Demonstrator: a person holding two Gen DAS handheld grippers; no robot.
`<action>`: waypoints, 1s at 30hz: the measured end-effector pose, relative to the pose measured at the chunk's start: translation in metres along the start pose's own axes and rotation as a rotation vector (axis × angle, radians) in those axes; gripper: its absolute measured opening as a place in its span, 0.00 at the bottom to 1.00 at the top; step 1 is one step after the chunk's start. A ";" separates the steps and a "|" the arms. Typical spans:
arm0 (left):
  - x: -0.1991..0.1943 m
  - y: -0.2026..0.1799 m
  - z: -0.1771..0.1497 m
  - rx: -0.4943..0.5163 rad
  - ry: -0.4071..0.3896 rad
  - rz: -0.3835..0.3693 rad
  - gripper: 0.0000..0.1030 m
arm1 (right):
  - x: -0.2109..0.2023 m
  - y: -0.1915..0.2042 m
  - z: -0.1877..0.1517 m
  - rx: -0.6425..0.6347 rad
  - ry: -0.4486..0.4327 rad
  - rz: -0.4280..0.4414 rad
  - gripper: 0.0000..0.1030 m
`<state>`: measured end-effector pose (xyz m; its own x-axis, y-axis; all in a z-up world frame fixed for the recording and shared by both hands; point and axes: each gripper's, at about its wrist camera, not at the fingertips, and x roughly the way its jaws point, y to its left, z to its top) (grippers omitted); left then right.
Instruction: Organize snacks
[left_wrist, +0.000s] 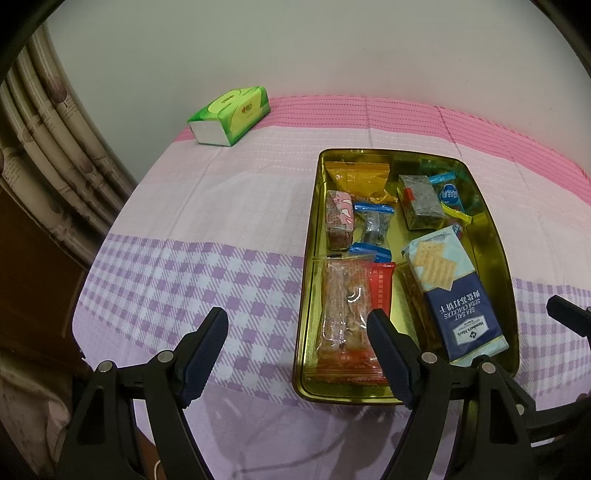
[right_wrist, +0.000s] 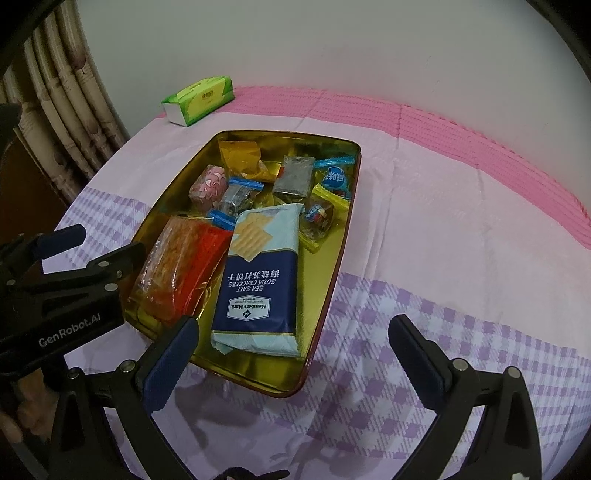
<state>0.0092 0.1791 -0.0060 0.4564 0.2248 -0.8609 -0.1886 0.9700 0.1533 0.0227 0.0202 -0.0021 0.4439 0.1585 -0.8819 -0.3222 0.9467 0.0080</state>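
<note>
A gold tin (left_wrist: 311, 221) lies on the checked cloth and holds several wrapped snacks. Among them are a blue-and-white soda cracker pack (left_wrist: 450, 291), a clear red-orange pack (left_wrist: 345, 314), a yellow packet (left_wrist: 358, 177), a pink packet (left_wrist: 338, 218) and a dark grey packet (left_wrist: 421, 203). My left gripper (left_wrist: 295, 315) hovers open over the tin's near left corner, with nothing between its fingers. My right gripper (right_wrist: 293, 325) stands open at the tin's (right_wrist: 332, 266) near end, just short of the cracker pack (right_wrist: 260, 273). The left gripper (right_wrist: 99, 243) also shows beside the red-orange pack (right_wrist: 177, 266).
A green tissue box (left_wrist: 231, 114) sits at the far left of the table, by the white wall. A patterned curtain (left_wrist: 55, 147) hangs past the table's left edge. Bare cloth (right_wrist: 461, 221) spreads to the right of the tin. A person's hand (right_wrist: 22, 406) shows at the lower left.
</note>
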 end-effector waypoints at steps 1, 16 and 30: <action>0.000 0.000 0.000 0.000 -0.001 0.001 0.76 | 0.000 0.001 0.000 -0.002 0.001 0.002 0.99; 0.000 -0.005 -0.002 0.018 -0.009 0.022 0.76 | 0.004 0.003 -0.003 -0.004 0.014 0.012 0.99; 0.000 -0.005 -0.001 0.014 -0.007 0.005 0.76 | 0.000 0.002 -0.001 -0.001 0.004 0.018 0.99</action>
